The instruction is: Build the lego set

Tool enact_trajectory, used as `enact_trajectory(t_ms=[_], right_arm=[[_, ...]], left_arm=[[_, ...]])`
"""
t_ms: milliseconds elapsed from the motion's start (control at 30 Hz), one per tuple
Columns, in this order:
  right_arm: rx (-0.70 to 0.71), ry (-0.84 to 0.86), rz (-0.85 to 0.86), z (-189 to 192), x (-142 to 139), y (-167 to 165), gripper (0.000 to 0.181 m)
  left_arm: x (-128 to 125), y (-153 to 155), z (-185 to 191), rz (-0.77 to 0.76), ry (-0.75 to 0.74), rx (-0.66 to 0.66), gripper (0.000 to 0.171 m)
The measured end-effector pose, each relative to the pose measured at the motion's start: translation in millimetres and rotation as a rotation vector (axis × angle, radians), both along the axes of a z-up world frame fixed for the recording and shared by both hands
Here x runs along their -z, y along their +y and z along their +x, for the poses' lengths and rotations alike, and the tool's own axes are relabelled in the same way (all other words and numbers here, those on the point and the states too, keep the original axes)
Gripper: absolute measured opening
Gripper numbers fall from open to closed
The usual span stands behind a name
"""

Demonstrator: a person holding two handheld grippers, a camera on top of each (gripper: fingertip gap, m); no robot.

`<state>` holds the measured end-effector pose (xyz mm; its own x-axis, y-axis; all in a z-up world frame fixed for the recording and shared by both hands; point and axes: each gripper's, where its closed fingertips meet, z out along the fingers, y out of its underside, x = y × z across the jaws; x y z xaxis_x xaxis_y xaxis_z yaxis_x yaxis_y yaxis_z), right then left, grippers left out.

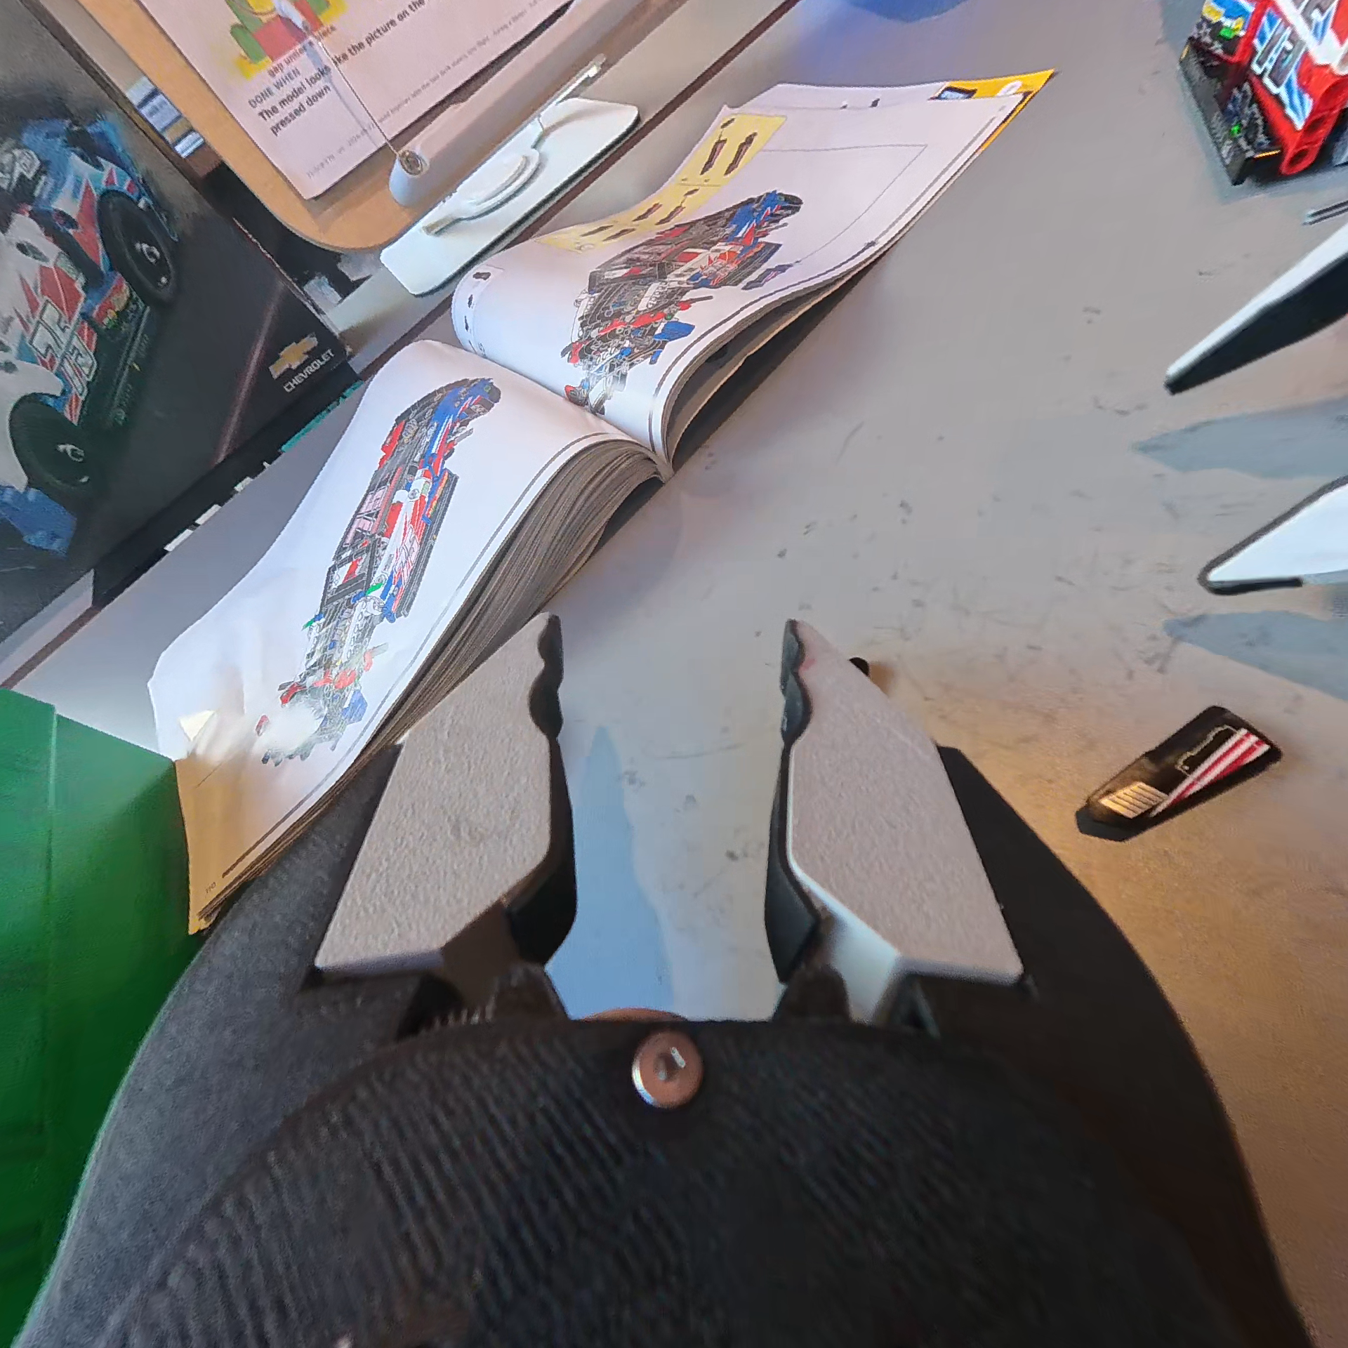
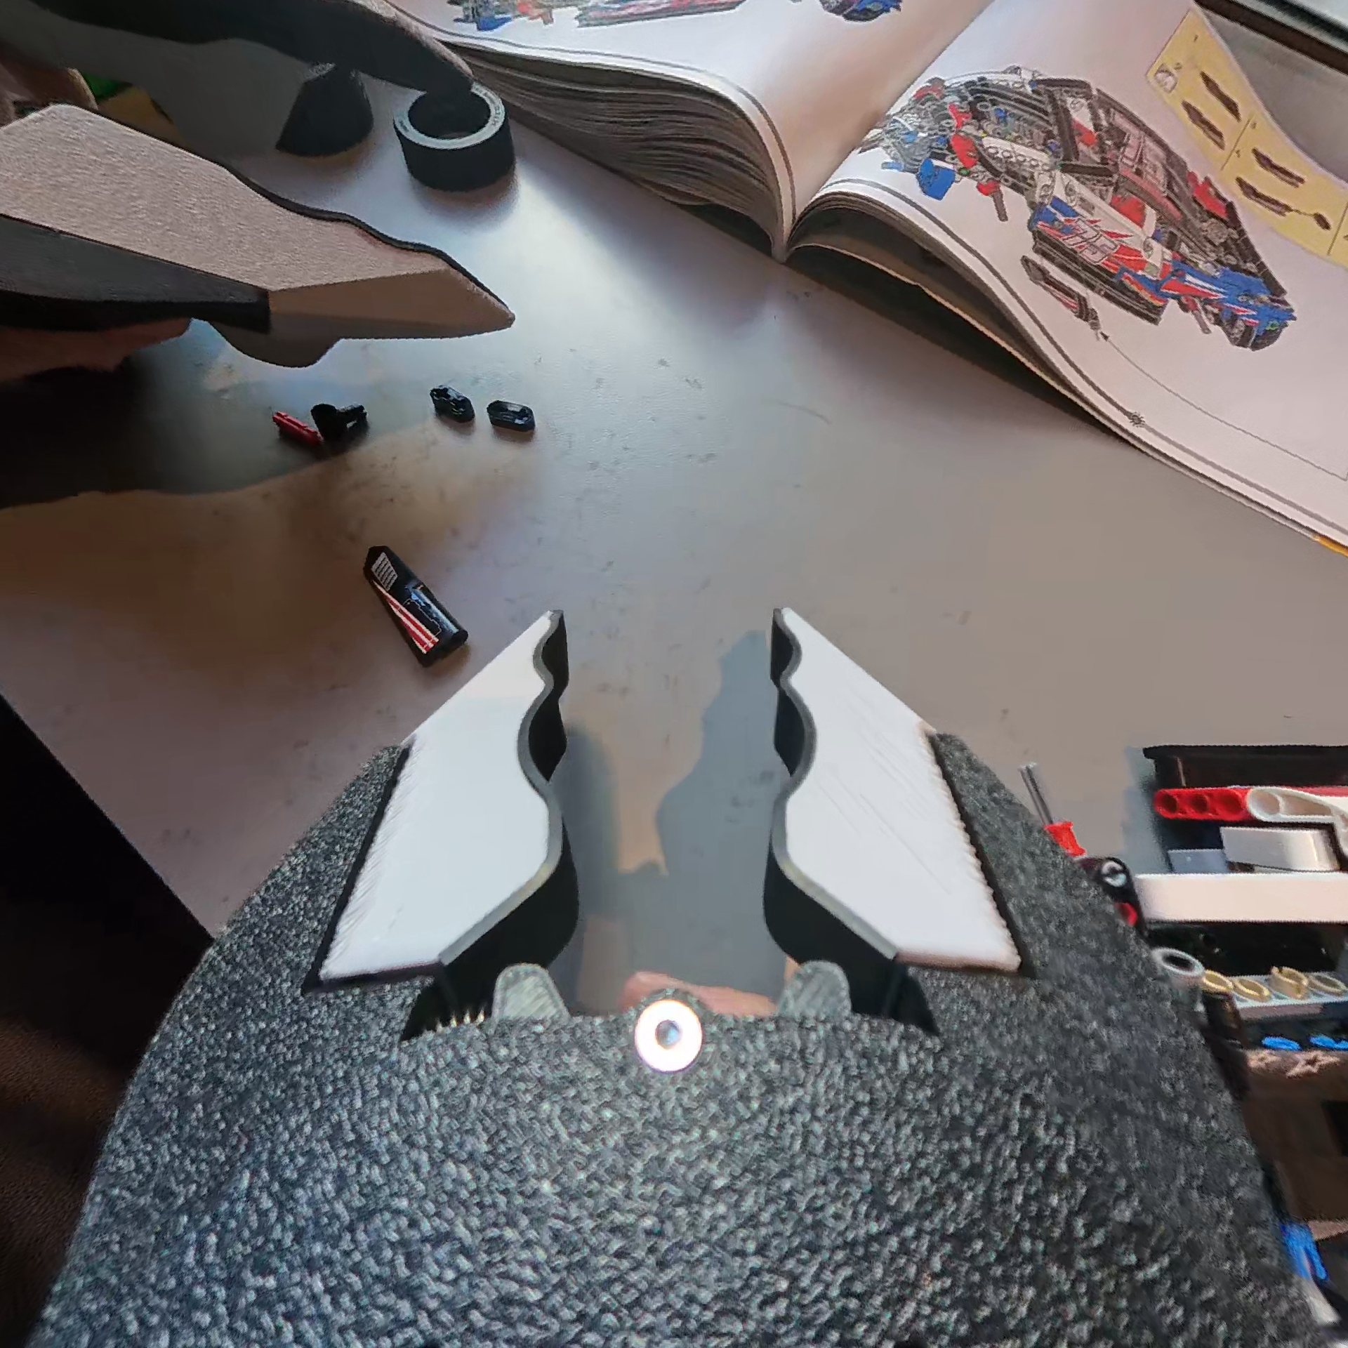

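**Both grippers empty, between picks**

Left wrist view: left gripper (image 1: 671, 634) hovers over bare grey table (image 1: 912, 452), jaws apart, nothing between them. Open instruction booklet (image 1: 467, 525) lies ahead-left, car diagrams on both pages. A black stickered panel piece (image 1: 1178, 773) lies to the right, apart from the fingers. Part-built model (image 1: 1269, 80) sits far right at the table's back; product box (image 1: 109, 350) at left.

Right wrist view: right gripper (image 2: 667, 620) also open and empty. Same stickered panel (image 2: 414, 605) lies just left of its left finger. Small loose parts farther off: red pin (image 2: 295, 429), three black connectors (image 2: 452, 403), a black tyre (image 2: 454, 142). Model's edge (image 2: 1254, 861) at lower right.

Judgement: step in hand looks like part selection. Next move calls for closing on one loose piece, likely the panel, then carrying it to the model.
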<state>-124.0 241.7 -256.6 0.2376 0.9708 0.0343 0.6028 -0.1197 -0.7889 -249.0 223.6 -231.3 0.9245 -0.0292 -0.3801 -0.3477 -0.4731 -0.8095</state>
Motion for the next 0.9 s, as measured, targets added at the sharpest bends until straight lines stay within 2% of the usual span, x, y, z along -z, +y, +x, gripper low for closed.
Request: enact_trajectory(t_ms=[367,500,900], right_arm=[[-0.045,0.024,-0.064,-1,-1,-7,0.048],[-0.078,0.049,-0.137,-3,-3,-10,0.033],[-0.110,0.082,-0.158,-6,-8,-13,0.029]], left_arm=[[-6,1,-3,0.034,-0.138,0.017,0.054],[-8,2,1,0.046,-0.154,0.045,0.054],[-12,2,3,0.070,-0.200,0.076,0.051]])
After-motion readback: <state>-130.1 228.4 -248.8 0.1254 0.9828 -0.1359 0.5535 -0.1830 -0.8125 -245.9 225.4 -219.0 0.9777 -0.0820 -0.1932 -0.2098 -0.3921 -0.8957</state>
